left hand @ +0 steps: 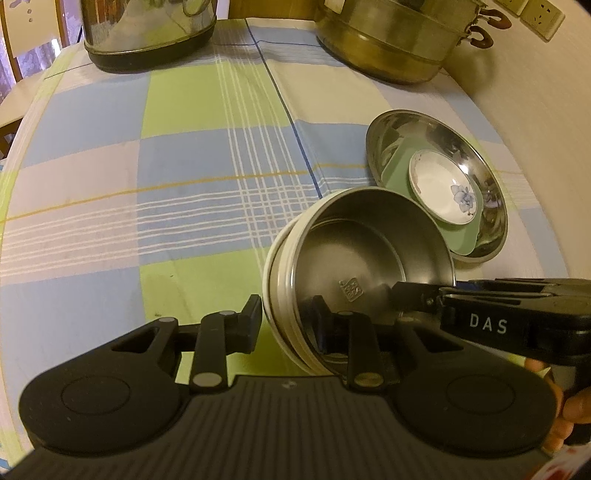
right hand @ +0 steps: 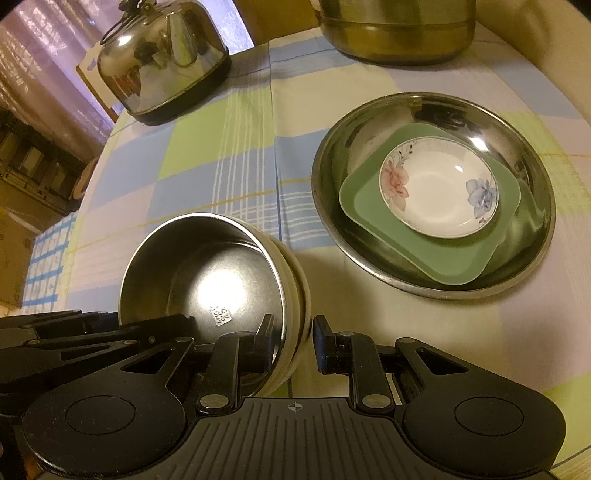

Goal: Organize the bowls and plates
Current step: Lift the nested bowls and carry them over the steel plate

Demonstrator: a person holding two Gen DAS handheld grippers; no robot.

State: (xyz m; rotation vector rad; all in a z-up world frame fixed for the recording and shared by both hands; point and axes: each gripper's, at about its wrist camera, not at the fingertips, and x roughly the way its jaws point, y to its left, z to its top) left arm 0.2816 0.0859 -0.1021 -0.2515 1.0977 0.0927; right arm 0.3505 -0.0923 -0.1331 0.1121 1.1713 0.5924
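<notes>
A steel-lined bowl with a cream outer wall (left hand: 369,258) (right hand: 207,266) hangs tilted over the checked tablecloth, held on two sides. My left gripper (left hand: 286,321) is shut on its near wall, one finger outside and one inside. My right gripper (right hand: 291,343) is shut on the opposite wall, and it reaches in from the right edge of the left wrist view. Beyond the bowl sits a large steel plate (left hand: 391,129) (right hand: 424,110). In it lies a green square plate (left hand: 399,173) (right hand: 443,258) with a small floral dish (left hand: 439,188) (right hand: 439,192) on top.
A shiny kettle (left hand: 147,33) (right hand: 159,66) stands at the table's far left and a brass-coloured steamer pot (left hand: 391,40) (right hand: 395,33) at the far right. A wall with a socket (left hand: 535,14) borders the right side. A hand (left hand: 565,406) shows at lower right.
</notes>
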